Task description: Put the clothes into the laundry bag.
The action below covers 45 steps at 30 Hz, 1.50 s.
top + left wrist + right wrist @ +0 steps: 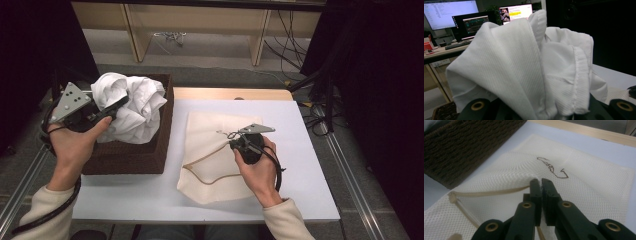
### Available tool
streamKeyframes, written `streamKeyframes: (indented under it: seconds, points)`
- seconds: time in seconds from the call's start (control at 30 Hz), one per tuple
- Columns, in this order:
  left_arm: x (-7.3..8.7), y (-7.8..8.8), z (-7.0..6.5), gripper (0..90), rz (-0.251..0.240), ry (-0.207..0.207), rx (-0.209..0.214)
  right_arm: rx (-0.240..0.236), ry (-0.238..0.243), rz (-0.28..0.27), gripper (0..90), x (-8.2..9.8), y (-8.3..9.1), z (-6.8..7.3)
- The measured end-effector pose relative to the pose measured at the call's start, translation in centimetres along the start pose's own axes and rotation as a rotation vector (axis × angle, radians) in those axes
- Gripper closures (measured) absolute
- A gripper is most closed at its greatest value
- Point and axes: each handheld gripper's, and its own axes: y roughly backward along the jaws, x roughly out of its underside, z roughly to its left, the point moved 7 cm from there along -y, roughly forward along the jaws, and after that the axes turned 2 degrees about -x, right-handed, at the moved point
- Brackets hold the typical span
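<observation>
High view: brown wicker basket (150,150) sits at the left end of the white table (310,165); taking the basket as landmark. Left gripper (116,106) is over the basket's near-left part, jaws clamped on a bunched white garment (137,107). Garment lifted, its lower folds inside the basket's rim, its bulk above the opening.

Left gripper view: white garment (524,67) hangs in folds right in front of the jaws, twill weave and a stitched hem visible. Basket edge (444,111) low in the corner. Monitors (474,22) on a desk beyond.

Cream mesh laundry bag (215,150) lies flat on the table just right of the basket, not touching it as far as I can tell. Tan zipper edge (210,159) curves across its near half.

Right gripper (239,141) is over the bag, right of the basket, jaws pinched together on a fold of mesh beside the zipper line.

Right gripper view: right gripper (541,181) tips closed, mesh bag (586,182) raised slightly into a ridge at the pinch. A dark thread-like squiggle (552,168) lies on the mesh just past the tips. Basket wall (466,147) upper left in that view.
</observation>
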Motion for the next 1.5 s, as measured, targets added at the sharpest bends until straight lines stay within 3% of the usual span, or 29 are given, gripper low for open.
streamKeyframes:
  seconds: [0.43, 0.5, 0.67, 0.8, 0.87, 0.93, 0.97, 1.0, 1.03, 1.07, 1.1, 1.13, 1.17, 1.2, 1.23, 1.27, 1.4, 1.43, 1.5]
  points:
    - [-1.3, 1.0, -1.5, 76.6, -0.029, -0.025, 0.044, -0.010, 0.011, -0.005, 88.6, -0.1, -0.1, 0.1]
    - [-1.4, 1.2, -1.9, 76.7, -0.032, -0.022, 0.053, -0.001, 0.032, -0.006, 88.7, 0.0, 0.0, -0.1]
    - [-2.0, 1.6, -2.6, 76.7, -0.044, -0.029, 0.081, -0.007, 0.000, 0.005, 88.7, 0.0, 0.0, 0.1]
    - [-2.5, 2.0, -3.4, 76.7, -0.054, -0.036, 0.111, -0.008, 0.006, 0.005, 88.7, 0.0, 0.0, 0.1]
    - [-2.6, 2.2, -4.0, 76.7, -0.054, -0.007, 0.134, 0.000, 0.020, -0.003, 88.7, 0.0, -0.1, -0.1]
    - [-2.8, 2.4, -4.3, 76.7, -0.061, -0.015, 0.136, -0.001, 0.019, -0.002, 88.6, 0.0, 0.0, -0.1]
    - [-2.8, 2.4, -4.9, 76.7, -0.056, 0.025, 0.167, 0.001, 0.014, 0.000, 88.6, 0.0, -0.1, -0.1]
    - [-2.9, 2.5, -4.7, 76.7, -0.068, -0.007, 0.149, -0.006, 0.014, 0.001, 88.6, 0.0, 0.0, 0.0]
    - [-3.0, 2.6, -4.9, 76.7, -0.064, -0.005, 0.154, -0.007, 0.000, 0.006, 88.6, 0.0, 0.0, 0.1]
    - [-3.1, 2.6, -4.9, 76.7, -0.071, -0.030, 0.154, -0.005, 0.007, 0.003, 88.7, 0.1, -0.1, 0.1]
    - [-3.4, 2.6, -4.4, 76.7, -0.081, -0.127, 0.155, -0.005, 0.003, 0.001, 88.7, 0.0, -0.1, 0.1]
    - [-3.5, 2.7, -4.6, 76.7, -0.083, -0.139, 0.166, -0.004, 0.004, 0.002, 88.7, 0.0, -0.1, 0.1]
    - [-3.5, 2.8, -4.9, 76.7, -0.080, -0.121, 0.170, -0.001, 0.002, 0.002, 88.6, 0.0, -0.1, 0.1]
    - [-3.3, 2.9, -5.7, 76.7, -0.074, -0.023, 0.186, -0.004, 0.004, 0.001, 88.7, 0.0, -0.1, 0.1]
    - [-3.5, 2.9, -5.4, 76.7, -0.080, -0.095, 0.189, -0.004, 0.011, 0.001, 88.6, 0.0, -0.1, 0.1]
    - [-3.4, 3.1, -6.2, 76.7, -0.068, -0.001, 0.199, -0.005, 0.020, -0.002, 88.6, 0.0, -0.1, 0.0]
    - [-3.5, 3.3, -7.0, 76.7, -0.066, -0.025, 0.240, -0.007, 0.021, 0.000, 88.6, 0.0, -0.1, 0.0]
    - [-3.6, 3.2, -6.9, 76.7, -0.075, -0.085, 0.242, -0.008, 0.033, -0.002, 88.6, 0.0, -0.1, 0.0]
    - [-3.6, 3.2, -7.3, 76.7, -0.074, -0.112, 0.254, -0.007, 0.028, -0.001, 88.6, 0.0, -0.1, 0.0]
